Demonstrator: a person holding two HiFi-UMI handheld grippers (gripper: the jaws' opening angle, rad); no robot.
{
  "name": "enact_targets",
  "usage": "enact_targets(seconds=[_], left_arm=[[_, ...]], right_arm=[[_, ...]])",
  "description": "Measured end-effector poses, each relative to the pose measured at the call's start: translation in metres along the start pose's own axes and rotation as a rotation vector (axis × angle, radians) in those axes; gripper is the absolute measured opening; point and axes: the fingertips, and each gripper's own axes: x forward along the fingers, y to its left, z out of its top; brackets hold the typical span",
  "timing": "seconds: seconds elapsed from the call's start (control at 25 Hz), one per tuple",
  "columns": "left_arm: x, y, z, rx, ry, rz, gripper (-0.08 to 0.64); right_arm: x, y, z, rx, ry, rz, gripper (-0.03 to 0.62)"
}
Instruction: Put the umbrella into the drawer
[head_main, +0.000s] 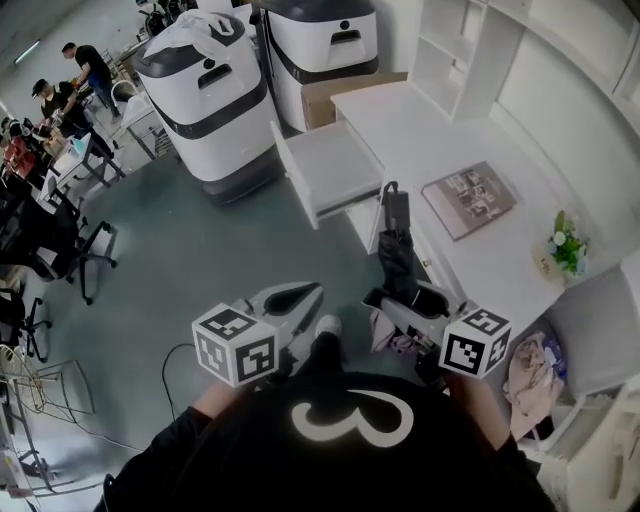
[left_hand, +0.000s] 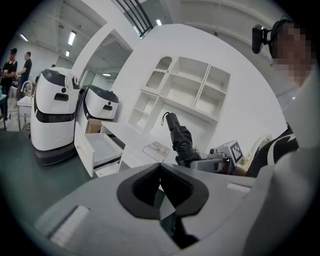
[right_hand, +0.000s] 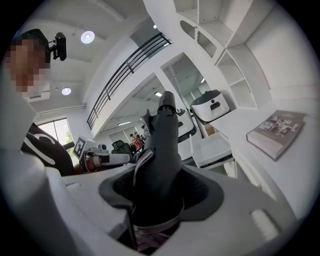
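A folded black umbrella (head_main: 396, 240) stands nearly upright in my right gripper (head_main: 388, 300), which is shut on its lower part. In the right gripper view the umbrella (right_hand: 162, 145) fills the gap between the jaws of the right gripper (right_hand: 160, 175) and points up and forward. The white desk's drawer (head_main: 335, 165) is pulled out and looks empty, a short way beyond the umbrella's tip. My left gripper (head_main: 303, 292) hangs to the umbrella's left over the floor, jaw tips together around nothing. The left gripper view shows the umbrella (left_hand: 179, 137) and the drawer (left_hand: 100, 147) ahead.
A book (head_main: 470, 198) and a small flower pot (head_main: 566, 245) lie on the white desk (head_main: 410, 125). Two large white machines (head_main: 205, 100) and a cardboard box (head_main: 325, 100) stand behind the drawer. Office chairs (head_main: 60, 250) and people are at the far left.
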Motion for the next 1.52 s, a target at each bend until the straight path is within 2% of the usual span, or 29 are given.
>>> enact_targets(seconds=[0.32,0.72,0.96,1.16,1.52], left_arm=[[0.063,0.104,0.049,-0.055,0.055,-0.005,0.009],[0.123,0.235,0.117,-0.1,0.062,-0.005,0.009],[0.132,0.254,0.126,-0.09,0.056,-0.013,0.009],[0.145,0.279,0.141,-0.095,0.05,-0.006,0.009],[0.16,0.311,0.152,-0.127,0.038,0.047,0.009]], right_arm=[[0.093,-0.07,0.049,0.051,0.047,-0.031,0.229],[0.211,-0.14,0.11,0.076,0.105,-0.063,0.229],[0.229,-0.154,0.118,0.067,0.102,-0.087,0.229],[0.26,-0.176,0.127,0.052,0.141,-0.103,0.229],[0.296,-0.21,0.137,0.029,0.206,-0.092,0.229]])
